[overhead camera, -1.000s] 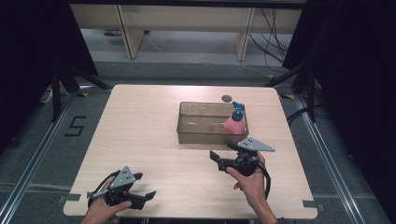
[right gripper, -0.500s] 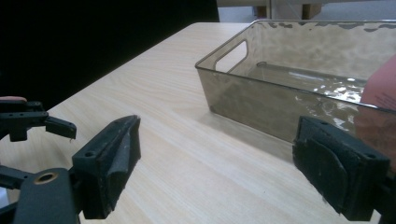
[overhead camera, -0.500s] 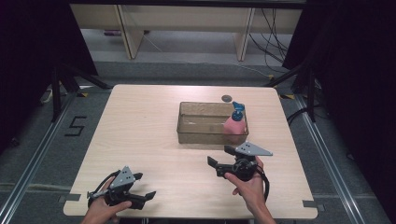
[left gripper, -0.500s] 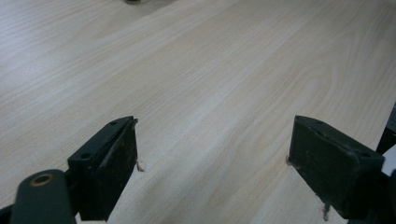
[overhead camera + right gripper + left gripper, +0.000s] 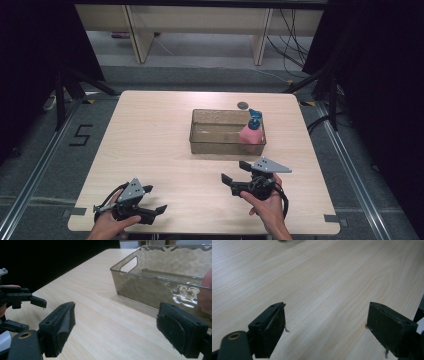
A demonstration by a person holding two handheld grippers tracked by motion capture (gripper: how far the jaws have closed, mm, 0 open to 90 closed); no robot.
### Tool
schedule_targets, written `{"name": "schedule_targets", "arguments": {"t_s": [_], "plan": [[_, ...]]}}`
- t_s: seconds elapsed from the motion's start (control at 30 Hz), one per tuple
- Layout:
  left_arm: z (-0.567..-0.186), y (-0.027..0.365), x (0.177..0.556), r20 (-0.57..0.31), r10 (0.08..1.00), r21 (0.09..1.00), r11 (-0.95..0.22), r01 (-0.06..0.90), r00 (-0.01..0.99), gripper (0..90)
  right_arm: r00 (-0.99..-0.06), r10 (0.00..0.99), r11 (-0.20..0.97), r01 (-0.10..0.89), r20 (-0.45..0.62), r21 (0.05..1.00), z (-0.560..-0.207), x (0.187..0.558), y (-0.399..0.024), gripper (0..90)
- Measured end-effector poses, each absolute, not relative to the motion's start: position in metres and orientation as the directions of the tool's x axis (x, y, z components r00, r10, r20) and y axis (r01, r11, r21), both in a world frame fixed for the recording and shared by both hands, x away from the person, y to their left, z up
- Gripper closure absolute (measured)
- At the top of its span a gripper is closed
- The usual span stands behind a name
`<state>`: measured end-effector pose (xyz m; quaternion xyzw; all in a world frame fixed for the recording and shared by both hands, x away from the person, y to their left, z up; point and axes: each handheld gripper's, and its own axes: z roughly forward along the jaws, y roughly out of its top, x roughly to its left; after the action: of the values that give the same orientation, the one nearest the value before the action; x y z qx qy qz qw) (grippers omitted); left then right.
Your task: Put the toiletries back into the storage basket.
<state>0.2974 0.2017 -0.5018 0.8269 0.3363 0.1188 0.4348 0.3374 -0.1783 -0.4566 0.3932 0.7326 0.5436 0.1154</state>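
Meanwhile, the right gripper [image 5: 236, 172] has been drawn back from the translucent smoky plastic bin [image 5: 220, 142] toward the near table edge, its jaws spread wide and nothing held between them. The pink bottle with a blue pump top [image 5: 251, 131] is seen standing in the bin's right end. The left gripper [image 5: 154, 200] is held unmoved at the near left corner, equally wide and empty. The pale wood-grain table [image 5: 150, 130] is set on grey flooring, with dark curtains at both sides.
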Motion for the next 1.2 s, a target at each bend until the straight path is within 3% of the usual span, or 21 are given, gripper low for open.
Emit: {"name": "schedule_targets", "arguments": {"t_s": [0.23, 0.47, 0.87, 0.9, 1.03, 1.07, 1.2], "plan": [[-0.501, 0.203, 0.298, -0.075, 0.655, 0.79, -0.421, 0.446, 0.752, 14.9, -0.646, 0.713, 0.098, 0.477, 0.273, 0.874, -0.459, 0.329, -0.179, 16.4], [-0.502, 0.202, 0.298, -0.089, 0.659, 0.799, -0.401, 0.449, 0.747, 14.9, -0.669, 0.711, 0.145, 0.44, 0.215, 0.886, -0.464, 0.325, -0.182, 16.3], [-0.503, 0.201, 0.298, -0.095, 0.653, 0.804, -0.395, 0.445, 0.751, 14.9, -0.657, 0.701, 0.114, 0.488, 0.278, 0.866, -0.469, 0.31, -0.179, 15.6], [-0.503, 0.202, 0.298, -0.089, 0.653, 0.801, -0.402, 0.444, 0.752, 14.9, -0.681, 0.692, 0.139, 0.452, 0.24, 0.881, -0.471, 0.313, -0.18, 15.6], [-0.503, 0.202, 0.298, -0.092, 0.656, 0.808, -0.39, 0.441, 0.749, 14.9, -0.66, 0.697, 0.122, 0.494, 0.28, 0.861, -0.473, 0.306, -0.177, 15.6], [-0.503, 0.202, 0.298, -0.093, 0.655, 0.808, -0.391, 0.441, 0.75, 14.9, -0.685, 0.69, 0.156, 0.456, 0.234, 0.876, -0.474, 0.308, -0.179, 15.6], [-0.503, 0.201, 0.298, -0.093, 0.654, 0.808, -0.392, 0.441, 0.751, 14.9, -0.683, 0.684, 0.157, 0.481, 0.256, 0.863, -0.478, 0.303, -0.177, 15.6]]}}
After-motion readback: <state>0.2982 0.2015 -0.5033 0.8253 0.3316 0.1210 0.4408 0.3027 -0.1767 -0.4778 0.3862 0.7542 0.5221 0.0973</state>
